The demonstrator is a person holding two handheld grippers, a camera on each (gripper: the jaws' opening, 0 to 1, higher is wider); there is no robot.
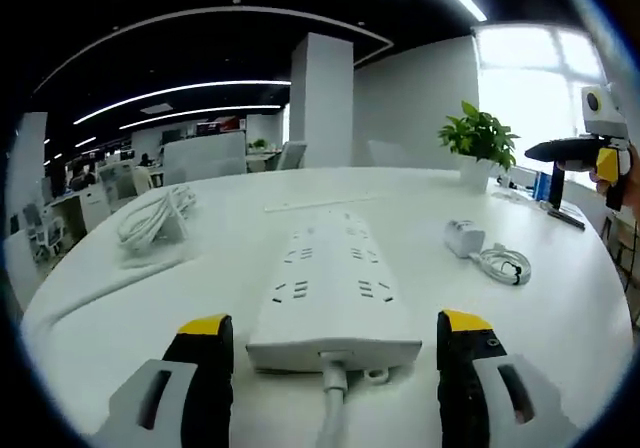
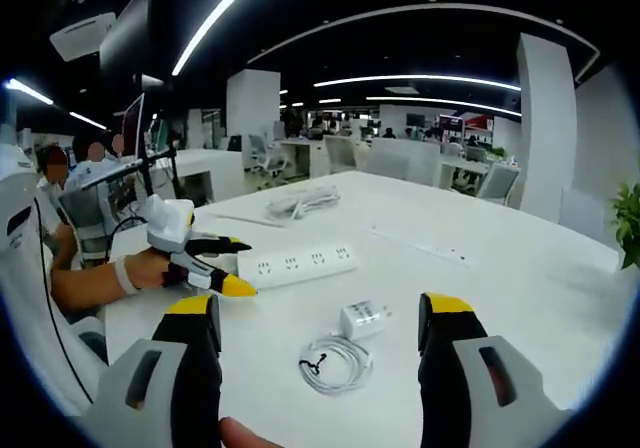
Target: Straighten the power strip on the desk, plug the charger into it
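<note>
Left hand-held gripper (image 1: 335, 343): yellow-tipped jaws wide apart, one on each side of the cord end of the long white multi-socket power strip (image 1: 335, 288), not touching it as far as the left gripper view shows. Strip lies flat on the round white table (image 1: 560, 318), running from the gripper toward the table's far edge, its white cord leaving the near end between the jaws.

Right hand-held gripper (image 2: 320, 333): jaws also apart, nothing betw. them, hovering above the table near its edge. Just ahead of it lies the small white charger block (image 2: 363, 319) w/ its coiled white cable (image 2: 335, 363) touching, both a little to the side of the strip & apart from it.

In the right gripper view the left hand-held gripper sits at one end of the strip, a person's hand (image 2: 150, 268) on its handle.

Toward the far edge: a bundle of white cords (image 1: 155, 218), well apart from the strip, & a green potted plant in a white pot (image 1: 480, 148). A thin white bar (image 1: 305, 203) lies beyond the strip's far end; can't tell what it is.
</note>
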